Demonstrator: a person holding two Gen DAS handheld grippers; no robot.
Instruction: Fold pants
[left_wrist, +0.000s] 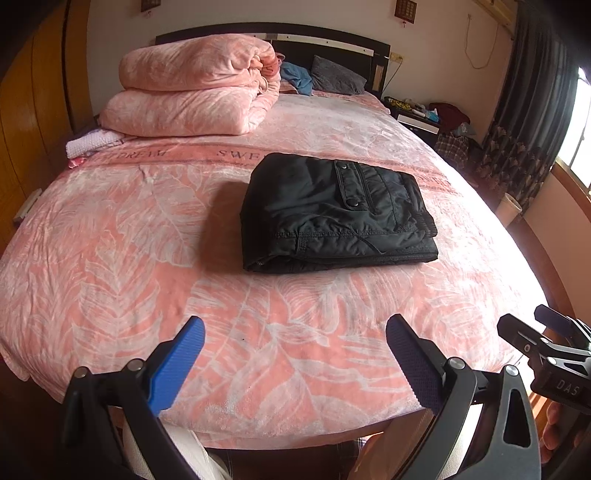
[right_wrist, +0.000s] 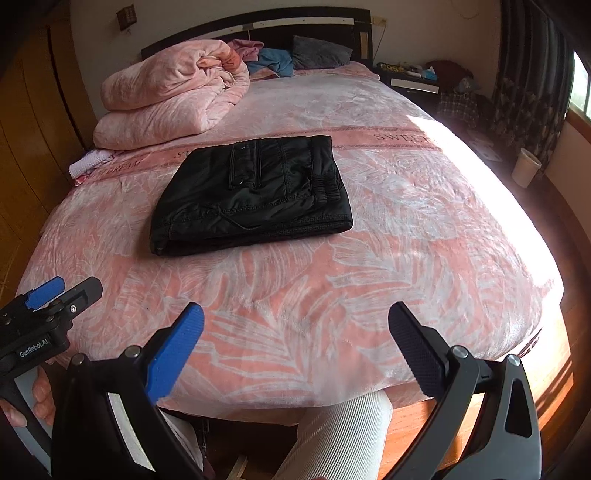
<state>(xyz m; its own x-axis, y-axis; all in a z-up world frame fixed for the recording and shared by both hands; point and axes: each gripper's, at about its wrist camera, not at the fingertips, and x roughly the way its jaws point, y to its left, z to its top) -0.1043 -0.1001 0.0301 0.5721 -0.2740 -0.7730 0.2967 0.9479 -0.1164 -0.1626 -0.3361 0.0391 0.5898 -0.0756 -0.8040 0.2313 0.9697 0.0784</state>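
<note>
"SWEET" and "DREAM" are woven into the pink leaf-patterned bedspread's band (right_wrist: 399, 137); "GenRobot.AI" is printed on the left black gripper (right_wrist: 33, 349), "DAS" on the right black gripper (left_wrist: 565, 387).

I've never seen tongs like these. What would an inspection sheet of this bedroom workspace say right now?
Surface: bed under a pink leaf-print cover, mostly smooth.
Job's things: black pants lie folded into a compact rectangle mid-bed, untouched.
Clutter: folded pink quilt, grey pillow, blue cloth near the headboard; white cloth at the bed's left edge.
Grippers: left tongs and right tongs both open, empty, hovering at the bed's near edge.
Cables: a thin cord hangs on the far wall.
Surroundings: cluttered nightstand, dark curtain, sunlit window, pale bin.
</note>
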